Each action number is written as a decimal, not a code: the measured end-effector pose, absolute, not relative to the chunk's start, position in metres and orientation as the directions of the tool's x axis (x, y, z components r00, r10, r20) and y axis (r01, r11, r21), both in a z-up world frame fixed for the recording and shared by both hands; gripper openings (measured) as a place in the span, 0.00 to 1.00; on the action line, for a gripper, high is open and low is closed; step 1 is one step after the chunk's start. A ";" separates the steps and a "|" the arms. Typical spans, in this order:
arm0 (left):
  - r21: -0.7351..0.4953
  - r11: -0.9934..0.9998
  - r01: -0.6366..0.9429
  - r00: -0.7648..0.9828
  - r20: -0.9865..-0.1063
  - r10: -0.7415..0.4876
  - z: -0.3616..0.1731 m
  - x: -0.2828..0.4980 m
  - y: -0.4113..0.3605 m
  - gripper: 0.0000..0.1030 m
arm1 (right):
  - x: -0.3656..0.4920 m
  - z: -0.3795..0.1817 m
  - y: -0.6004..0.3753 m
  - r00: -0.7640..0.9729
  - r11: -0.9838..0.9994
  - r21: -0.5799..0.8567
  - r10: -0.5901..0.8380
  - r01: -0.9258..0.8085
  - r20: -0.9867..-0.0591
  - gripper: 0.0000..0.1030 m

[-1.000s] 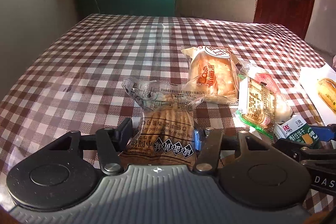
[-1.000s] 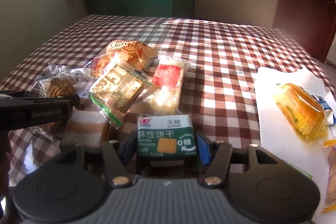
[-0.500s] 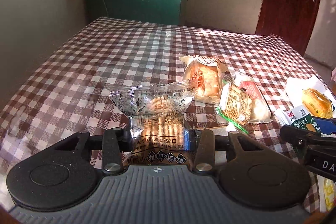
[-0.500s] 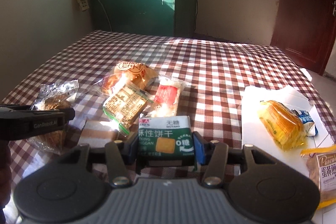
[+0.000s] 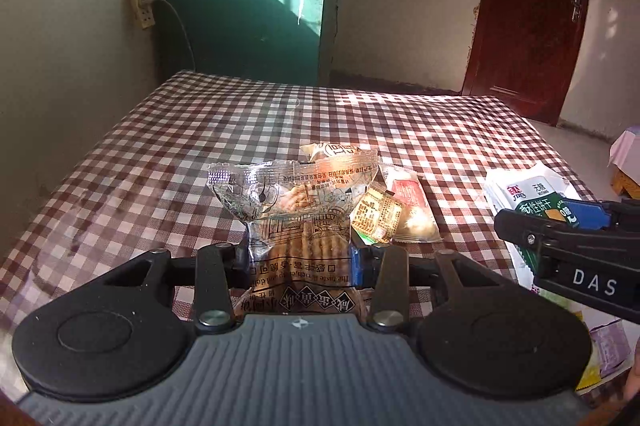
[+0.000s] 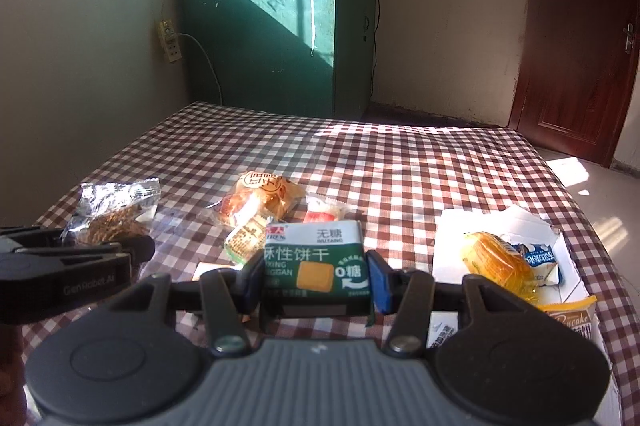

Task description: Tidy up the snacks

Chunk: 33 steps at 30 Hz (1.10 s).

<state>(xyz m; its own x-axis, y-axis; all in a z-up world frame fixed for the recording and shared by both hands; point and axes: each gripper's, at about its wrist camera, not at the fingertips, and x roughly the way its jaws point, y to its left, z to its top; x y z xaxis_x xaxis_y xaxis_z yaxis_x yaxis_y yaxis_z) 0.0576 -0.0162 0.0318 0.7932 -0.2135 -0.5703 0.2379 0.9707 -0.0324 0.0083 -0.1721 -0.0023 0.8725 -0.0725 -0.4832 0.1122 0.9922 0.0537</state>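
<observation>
My left gripper (image 5: 298, 260) is shut on a clear biscuit packet (image 5: 294, 194), held up above the checked table (image 5: 168, 154); the same biscuit packet (image 6: 116, 214) shows at the left of the right wrist view. My right gripper (image 6: 314, 276) is shut on a green and white cracker box (image 6: 316, 262), also lifted; that cracker box (image 5: 536, 200) appears at the right of the left wrist view. On the table behind lie a round bread pack (image 6: 260, 200), a yellow-labelled pack (image 6: 244, 242) and a red and white pack (image 6: 324, 214).
A white paper sheet (image 6: 456, 246) on the table's right side holds a yellow cake pack (image 6: 494, 264), a blue and white sachet (image 6: 540, 258) and a pancake pack (image 6: 570, 320). A green door (image 6: 276, 38) and a brown door (image 6: 576, 38) stand behind the table.
Both grippers have risen with their loads, so the table looks lower and more of the room shows. The left jaws have narrowed on the biscuit packet.
</observation>
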 end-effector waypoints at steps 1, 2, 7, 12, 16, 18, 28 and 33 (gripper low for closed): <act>-0.030 0.970 0.242 0.796 -0.566 -0.216 0.034 0.054 -0.017 0.48 | 0.004 0.000 -0.173 0.876 0.992 0.052 -0.075 0.113 -0.477 0.49; -0.029 0.969 0.245 0.797 -0.563 -0.218 0.037 0.051 -0.018 0.48 | 0.002 0.002 -0.173 0.878 0.992 0.052 -0.076 0.114 -0.473 0.49; -0.034 0.964 0.262 0.804 -0.546 -0.238 0.049 0.034 -0.025 0.48 | -0.014 0.013 -0.180 0.888 0.990 0.058 -0.086 0.125 -0.451 0.49; -0.036 0.958 0.284 0.803 -0.537 -0.258 0.054 0.028 -0.033 0.48 | -0.028 0.022 -0.187 0.895 0.988 0.057 -0.103 0.142 -0.434 0.49; -0.031 0.950 0.309 0.802 -0.529 -0.278 0.057 0.025 -0.043 0.48 | -0.036 0.026 -0.193 0.898 0.986 0.059 -0.118 0.157 -0.424 0.49; -0.031 0.948 0.318 0.802 -0.524 -0.286 0.057 0.021 -0.045 0.48 | -0.040 0.027 -0.197 0.899 0.984 0.063 -0.124 0.165 -0.420 0.49; -0.036 0.929 0.369 0.790 -0.514 -0.334 0.064 0.011 -0.064 0.48 | -0.054 0.030 -0.210 0.903 0.978 0.065 -0.156 0.198 -0.401 0.49; -0.027 0.913 0.408 0.779 -0.511 -0.364 0.066 0.011 -0.079 0.48 | -0.061 0.035 -0.222 0.903 0.972 0.068 -0.181 0.224 -0.389 0.49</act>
<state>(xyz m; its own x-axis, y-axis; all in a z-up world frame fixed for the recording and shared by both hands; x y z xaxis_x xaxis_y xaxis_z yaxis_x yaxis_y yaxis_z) 0.0109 -0.0795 0.0660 0.7787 -0.3636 -0.5113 0.4081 0.9125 -0.0275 -0.0606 -0.2221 0.0346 0.9033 -0.1805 -0.3892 0.2238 0.9722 0.0683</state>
